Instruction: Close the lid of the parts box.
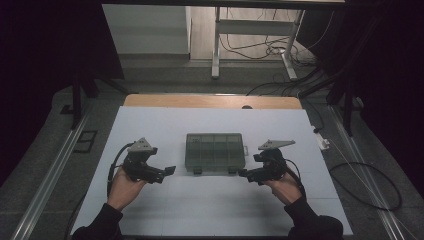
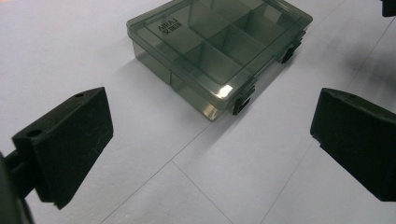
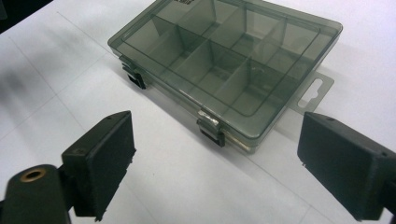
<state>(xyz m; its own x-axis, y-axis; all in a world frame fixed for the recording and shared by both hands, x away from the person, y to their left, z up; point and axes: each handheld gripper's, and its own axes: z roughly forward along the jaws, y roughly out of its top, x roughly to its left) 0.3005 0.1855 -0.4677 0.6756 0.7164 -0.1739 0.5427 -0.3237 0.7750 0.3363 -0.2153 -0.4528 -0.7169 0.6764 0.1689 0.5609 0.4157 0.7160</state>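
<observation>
High view: a closed, smoke-grey translucent plastic compartment box [image 1: 215, 152] is seen flat on the white table [image 1: 210, 205], flanked by the left gripper [image 1: 169, 170] and right gripper [image 1: 243, 173], both wide apart and empty, nothing apparently lying between jaws and box.

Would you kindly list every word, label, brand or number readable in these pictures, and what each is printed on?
Dark print on the lid of the compartment box, left gripper view: two short lines seen upside down, too blurred to read.
Same print at the top edge of the right gripper view: cut off, unreadable.
No other text is visible.
</observation>
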